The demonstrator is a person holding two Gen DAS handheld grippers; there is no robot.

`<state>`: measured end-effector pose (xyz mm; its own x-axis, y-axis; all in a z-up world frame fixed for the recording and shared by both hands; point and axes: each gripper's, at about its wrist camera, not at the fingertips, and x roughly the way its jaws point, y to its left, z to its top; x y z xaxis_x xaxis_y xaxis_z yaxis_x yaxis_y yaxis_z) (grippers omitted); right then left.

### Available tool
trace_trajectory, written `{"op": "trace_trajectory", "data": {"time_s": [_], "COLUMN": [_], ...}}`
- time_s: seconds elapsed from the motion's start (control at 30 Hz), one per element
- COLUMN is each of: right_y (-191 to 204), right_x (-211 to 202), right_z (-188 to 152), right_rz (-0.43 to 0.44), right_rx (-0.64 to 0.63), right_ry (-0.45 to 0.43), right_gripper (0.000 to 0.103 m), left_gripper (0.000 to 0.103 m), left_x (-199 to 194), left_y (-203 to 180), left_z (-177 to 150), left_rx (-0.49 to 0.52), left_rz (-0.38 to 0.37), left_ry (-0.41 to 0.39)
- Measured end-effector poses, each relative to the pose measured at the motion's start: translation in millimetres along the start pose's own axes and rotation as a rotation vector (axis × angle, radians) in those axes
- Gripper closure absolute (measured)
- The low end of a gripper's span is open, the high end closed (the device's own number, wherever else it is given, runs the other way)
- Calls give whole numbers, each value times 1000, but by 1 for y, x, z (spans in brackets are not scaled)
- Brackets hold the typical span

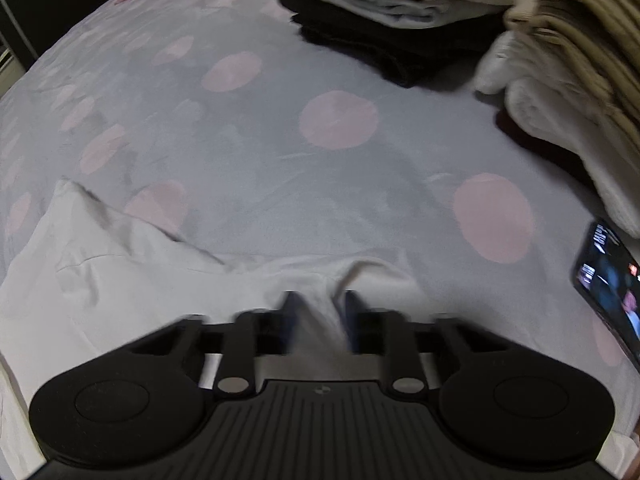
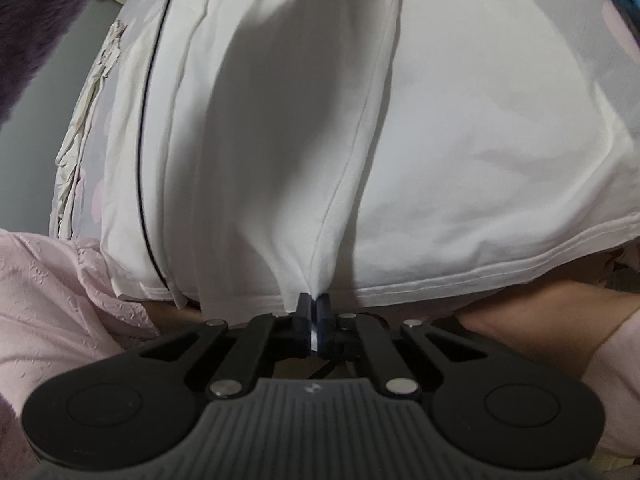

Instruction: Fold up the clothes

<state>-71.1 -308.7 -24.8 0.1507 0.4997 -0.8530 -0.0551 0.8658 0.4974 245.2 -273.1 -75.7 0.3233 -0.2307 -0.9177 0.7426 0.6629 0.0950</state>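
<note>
White garment (image 2: 440,140), spread on dotted bedsheet (image 1: 240,128): hem is pinched between closed right gripper (image 2: 313,304); fabric is straddled by parted left gripper (image 1: 318,308).

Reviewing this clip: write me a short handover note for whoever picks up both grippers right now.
Left gripper: jaws apart with a fold of the white garment between them; the frame is blurred, so I cannot tell whether it grips.
Right gripper: shut on the white garment's hem.
Where things are: the garment lies spread on the dotted bedsheet, with no fold visible yet. A stack of folded clothes sits at the far side, more clothes heaped at the right, and a phone lies near the right edge.
Done: the stack. Left: fold this garment and add it to the stack; mind the phone.
</note>
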Motion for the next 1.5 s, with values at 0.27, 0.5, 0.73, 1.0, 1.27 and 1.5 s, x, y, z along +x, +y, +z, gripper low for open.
{"op": "trace_trajectory", "data": {"time_s": [0.27, 0.5, 0.73, 1.0, 1.27, 1.5], "right_y": [-5, -34, -80, -97, -113, -114], "right_x": [-58, -105, -118, -118, -95, -102], "right_z": [6, 24, 37, 37, 40, 44], "right_rz": [7, -76, -122, -94, -134, -154], "right_rx": [-71, -148, -141, -127, -122, -121], "right_ry": [-25, 0, 94, 126, 158, 132], "right_gripper": [101, 101, 101, 101, 101, 76], "left_gripper": [102, 102, 102, 102, 102, 84], "left_x": [-27, -36, -27, -10, -3, -17], "left_y": [20, 26, 32, 58, 57, 43], "left_z": [17, 32, 36, 34, 31, 34], "left_rx": [-44, -84, -176, -403, -440, -368], "left_rz": [-50, -70, -98, -213, -211, -191], "left_ry": [-30, -27, -6, 21, 2, -52]}}
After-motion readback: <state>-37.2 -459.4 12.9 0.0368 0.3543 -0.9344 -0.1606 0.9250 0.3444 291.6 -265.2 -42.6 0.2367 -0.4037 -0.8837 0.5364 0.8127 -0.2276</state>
